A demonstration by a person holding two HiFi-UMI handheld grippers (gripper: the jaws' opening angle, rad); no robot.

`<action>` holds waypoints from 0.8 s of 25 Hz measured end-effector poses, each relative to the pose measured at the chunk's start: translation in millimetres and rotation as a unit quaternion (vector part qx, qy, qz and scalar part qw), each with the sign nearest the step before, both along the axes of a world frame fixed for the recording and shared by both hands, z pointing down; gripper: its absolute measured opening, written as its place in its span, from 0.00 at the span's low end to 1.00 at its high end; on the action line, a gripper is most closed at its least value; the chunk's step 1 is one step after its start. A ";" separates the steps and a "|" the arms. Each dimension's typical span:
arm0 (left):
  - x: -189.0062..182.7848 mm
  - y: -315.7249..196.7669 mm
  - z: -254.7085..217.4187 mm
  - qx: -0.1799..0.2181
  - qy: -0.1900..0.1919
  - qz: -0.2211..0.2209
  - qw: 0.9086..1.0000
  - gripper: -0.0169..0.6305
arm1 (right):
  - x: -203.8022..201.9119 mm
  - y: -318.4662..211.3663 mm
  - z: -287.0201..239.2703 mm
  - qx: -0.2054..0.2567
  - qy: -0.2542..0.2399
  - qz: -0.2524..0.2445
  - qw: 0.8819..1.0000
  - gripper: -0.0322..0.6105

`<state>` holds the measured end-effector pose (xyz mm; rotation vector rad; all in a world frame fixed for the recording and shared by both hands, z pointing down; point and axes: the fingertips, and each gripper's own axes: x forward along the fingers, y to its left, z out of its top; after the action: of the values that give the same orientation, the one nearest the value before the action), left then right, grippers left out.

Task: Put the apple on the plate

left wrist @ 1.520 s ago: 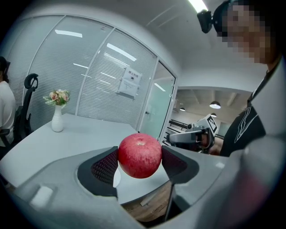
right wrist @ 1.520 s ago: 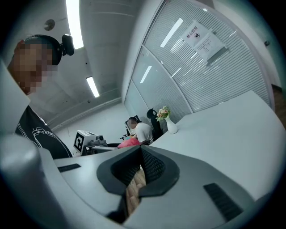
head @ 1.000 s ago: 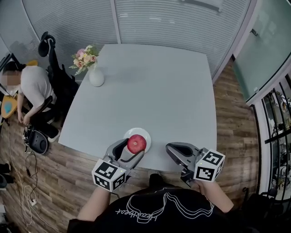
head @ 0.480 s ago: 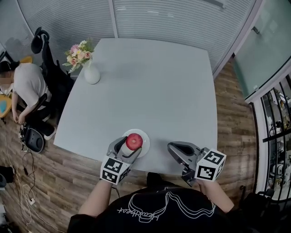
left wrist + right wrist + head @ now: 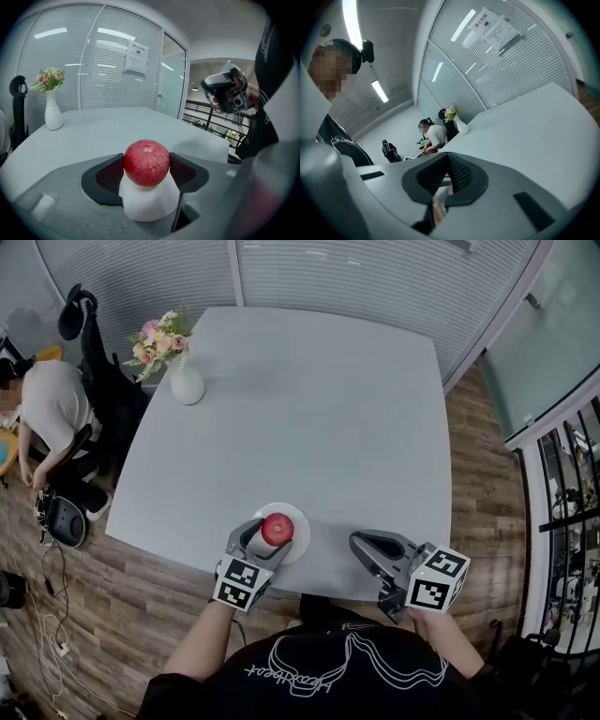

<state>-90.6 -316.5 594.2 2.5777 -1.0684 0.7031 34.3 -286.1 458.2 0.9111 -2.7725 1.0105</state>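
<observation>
Apple is clamped between the jaws of the left tool, directly over the white plate at the near edge of the desk. Right tool is just beside the plate, jaws together, holding nothing. Flower vase stands at the far corner.

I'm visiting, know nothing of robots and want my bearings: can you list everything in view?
table: one, pale grey, centre
plate: one, white, near edge of table
apple: one, red, over the plate, between the left jaws
vase: one, white, holds flowers, far left corner of table
seated person: one, left of table
floor: wood, brown, around table
left gripper: one, grey, shut on the apple
right gripper: one, grey, holds nothing, right of plate
</observation>
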 end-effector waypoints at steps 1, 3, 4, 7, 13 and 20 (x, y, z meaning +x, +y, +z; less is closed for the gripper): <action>0.0 -0.2 3.1 -0.002 -0.002 0.000 1.000 0.50 | 0.3 0.4 1.2 -0.002 0.000 0.000 1.000 0.06; 0.7 0.3 8.6 -0.003 -0.008 0.003 1.000 0.50 | 1.3 1.4 3.3 -0.006 0.000 0.001 1.000 0.06; 1.0 0.5 10.9 -0.002 -0.011 0.004 1.000 0.50 | 1.9 1.7 4.0 -0.008 0.000 0.002 1.000 0.06; 1.1 0.8 17.0 0.005 -0.017 0.005 1.000 0.50 | 3.3 1.9 6.7 -0.012 0.001 0.003 1.000 0.06; 0.5 1.5 24.0 0.005 -0.008 0.005 1.000 0.50 | 3.3 2.2 10.4 -0.019 -0.001 0.006 1.000 0.06; -1.0 0.4 24.7 0.009 0.002 0.001 1.000 0.50 | 4.4 5.0 14.4 -0.028 -0.003 0.009 1.000 0.06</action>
<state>-91.7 -316.1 618.9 2.5933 -1.0762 0.6924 38.7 -281.1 472.6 0.9273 -2.7313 1.0897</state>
